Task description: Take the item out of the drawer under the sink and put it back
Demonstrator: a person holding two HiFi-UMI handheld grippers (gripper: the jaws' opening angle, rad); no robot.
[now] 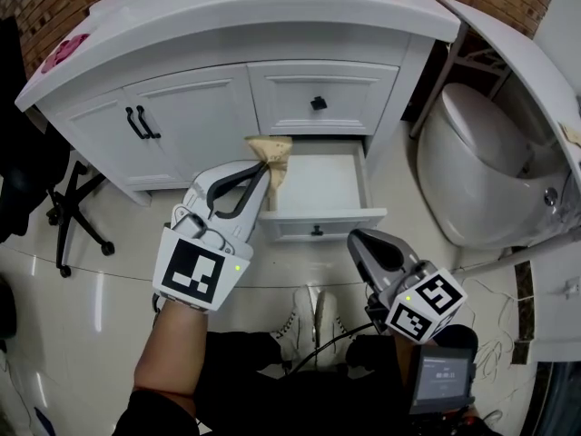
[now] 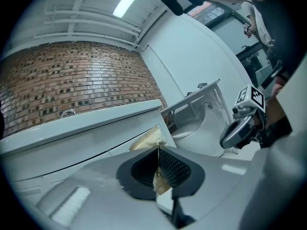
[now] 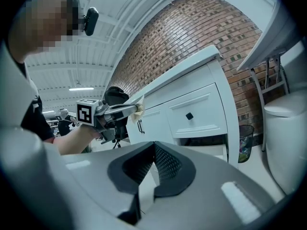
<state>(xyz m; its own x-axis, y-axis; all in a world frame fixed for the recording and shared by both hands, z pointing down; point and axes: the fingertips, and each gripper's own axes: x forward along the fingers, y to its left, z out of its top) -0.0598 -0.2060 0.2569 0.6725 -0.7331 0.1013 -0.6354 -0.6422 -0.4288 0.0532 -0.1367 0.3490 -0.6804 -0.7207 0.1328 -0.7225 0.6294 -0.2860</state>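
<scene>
The lower drawer (image 1: 320,187) of the white sink cabinet stands pulled out, and its white inside shows nothing in it. My left gripper (image 1: 263,167) hovers at the drawer's left edge, shut on a tan paper packet (image 1: 274,155). In the left gripper view the packet (image 2: 149,140) sticks out above and below the closed jaws of the left gripper (image 2: 159,150). My right gripper (image 1: 358,239) hangs in front of the drawer's right corner, shut and holding nothing. The right gripper view shows its jaws together (image 3: 153,145) and the left gripper (image 3: 117,110) with the packet (image 3: 139,108).
An upper drawer with a black knob (image 1: 319,104) is closed above the open one. Cabinet doors with black handles (image 1: 141,123) are to the left. A white toilet (image 1: 481,166) stands right of the cabinet, a waste bin (image 3: 245,148) between them. A black chair base (image 1: 68,209) is far left.
</scene>
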